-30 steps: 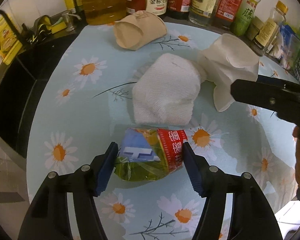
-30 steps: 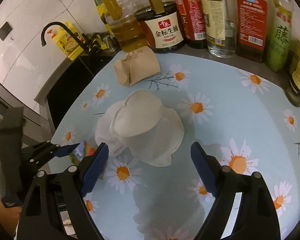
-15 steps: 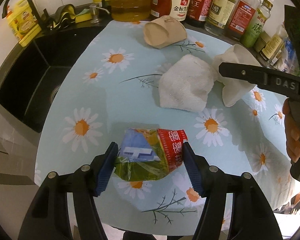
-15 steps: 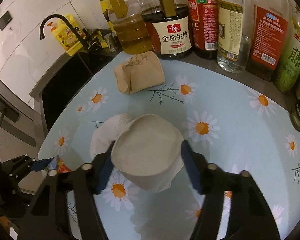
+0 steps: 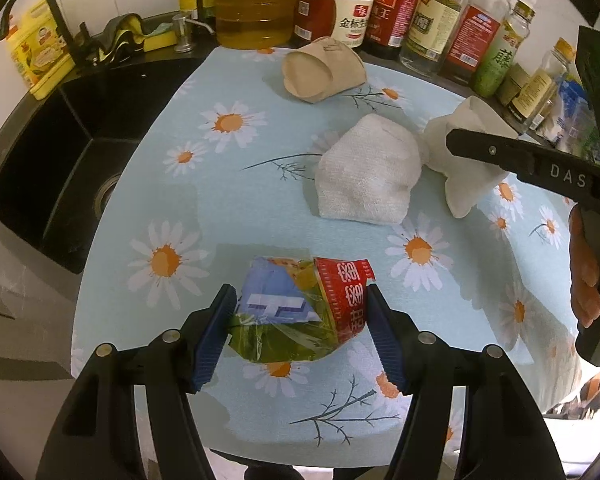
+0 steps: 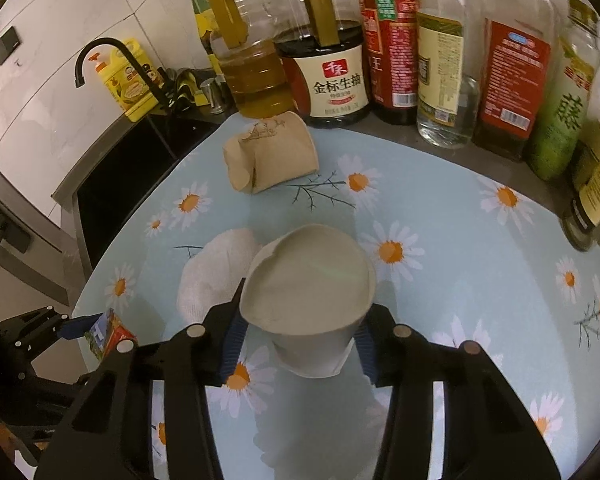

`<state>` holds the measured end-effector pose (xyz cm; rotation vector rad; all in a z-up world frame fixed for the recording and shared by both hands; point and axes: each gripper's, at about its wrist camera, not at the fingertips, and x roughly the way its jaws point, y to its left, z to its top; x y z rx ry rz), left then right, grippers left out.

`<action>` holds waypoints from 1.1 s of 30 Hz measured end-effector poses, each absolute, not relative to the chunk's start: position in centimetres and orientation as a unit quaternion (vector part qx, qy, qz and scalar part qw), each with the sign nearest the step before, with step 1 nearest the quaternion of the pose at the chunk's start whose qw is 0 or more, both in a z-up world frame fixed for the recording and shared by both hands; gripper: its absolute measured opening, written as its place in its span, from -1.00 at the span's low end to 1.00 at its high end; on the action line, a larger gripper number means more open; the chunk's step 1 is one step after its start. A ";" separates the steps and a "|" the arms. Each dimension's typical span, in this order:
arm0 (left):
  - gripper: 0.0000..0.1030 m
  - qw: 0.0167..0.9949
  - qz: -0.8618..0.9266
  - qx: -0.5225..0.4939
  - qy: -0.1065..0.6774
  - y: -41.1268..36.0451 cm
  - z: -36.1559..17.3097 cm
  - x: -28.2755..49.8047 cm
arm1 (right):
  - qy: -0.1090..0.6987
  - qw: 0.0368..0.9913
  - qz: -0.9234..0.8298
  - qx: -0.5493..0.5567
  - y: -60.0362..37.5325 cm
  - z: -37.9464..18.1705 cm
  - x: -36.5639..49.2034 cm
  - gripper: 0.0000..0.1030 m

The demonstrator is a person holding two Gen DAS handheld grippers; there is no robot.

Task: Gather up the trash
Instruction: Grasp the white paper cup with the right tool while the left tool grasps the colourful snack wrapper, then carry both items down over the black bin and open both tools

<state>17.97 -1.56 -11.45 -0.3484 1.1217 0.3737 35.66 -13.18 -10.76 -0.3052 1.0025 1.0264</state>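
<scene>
left gripper [image 5: 300,328]: blue pads clamped on a crumpled snack wrapper [image 5: 300,312], held above the daisy-print tablecloth [image 5: 228,216]; the wrapper shows blue, green and a red band with white chinese characters, not readable. right gripper [image 6: 296,340]: its jaws have just been closing, and the pads now press both sides of a squashed white paper cup [image 6: 308,292] at the centre of its view. the arm of this tool, seen in the left view at 3 o'clock, carries the letters "das". a white paper towel [image 5: 368,176] lies touching the cup at its 9 o'clock. a crushed brown paper cup [image 6: 272,156] lies on its side at 12 o'clock, near a soy sauce jug [image 6: 336,76] labelled "金标生抽". a black sink [image 5: 52,168] sits at 9 o'clock.
</scene>
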 end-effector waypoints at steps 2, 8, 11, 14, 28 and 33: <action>0.22 0.820 0.166 -0.161 0.524 -1.4 -11.3 17.8 | 0.459 0.747 0.461 -0.136 -13.5 -10.7 35.3 -0.08; 0.22 0.834 0.131 -0.151 0.514 -0.6 -10.5 16.5 | 0.455 0.770 0.428 -0.128 -14.6 -9.7 32.9 -0.08; 0.22 0.840 0.111 -0.144 0.511 0.0 -10.1 15.5 | 0.455 0.780 0.411 -0.124 -15.1 -9.4 31.4 -0.08; 0.23 0.845 0.092 -0.138 0.509 0.5 -9.9 14.3 | 0.456 0.789 0.395 -0.117 -15.4 -9.1 29.2 -0.08; 0.23 0.855 0.024 -0.122 0.503 1.9 -9.8 8.8 | 0.467 0.803 0.361 -0.084 -15.3 -9.3 18.5 -0.08; 0.22 0.855 0.010 -0.112 0.507 1.9 -9.8 6.5 | 0.472 0.801 0.362 -0.075 -14.8 -9.7 15.2 -0.08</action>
